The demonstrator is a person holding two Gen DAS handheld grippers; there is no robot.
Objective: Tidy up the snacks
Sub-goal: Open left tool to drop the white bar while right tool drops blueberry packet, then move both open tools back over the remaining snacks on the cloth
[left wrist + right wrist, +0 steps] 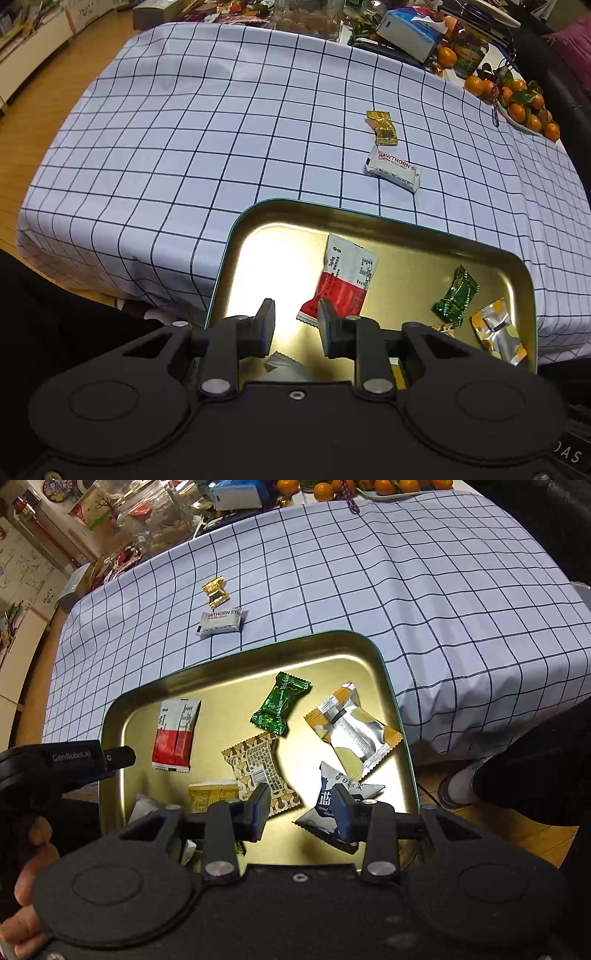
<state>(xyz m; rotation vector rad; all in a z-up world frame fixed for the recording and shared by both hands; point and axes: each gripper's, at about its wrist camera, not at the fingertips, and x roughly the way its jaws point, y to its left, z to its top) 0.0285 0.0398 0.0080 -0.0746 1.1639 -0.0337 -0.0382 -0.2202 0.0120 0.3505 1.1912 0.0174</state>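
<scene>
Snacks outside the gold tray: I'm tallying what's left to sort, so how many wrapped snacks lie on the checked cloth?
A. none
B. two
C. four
B: only the gold-wrapped candy and the white hawthorn strip packet lie on the checked cloth, beyond the gold tray.

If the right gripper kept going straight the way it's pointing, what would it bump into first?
Probably the gold tray. The right gripper points steeply down with open jaws over bare tray floor, between the brown patterned packet and the dark blue blueberry packet. Depth is unclear, so it might clip the blue packet's edge.
</scene>
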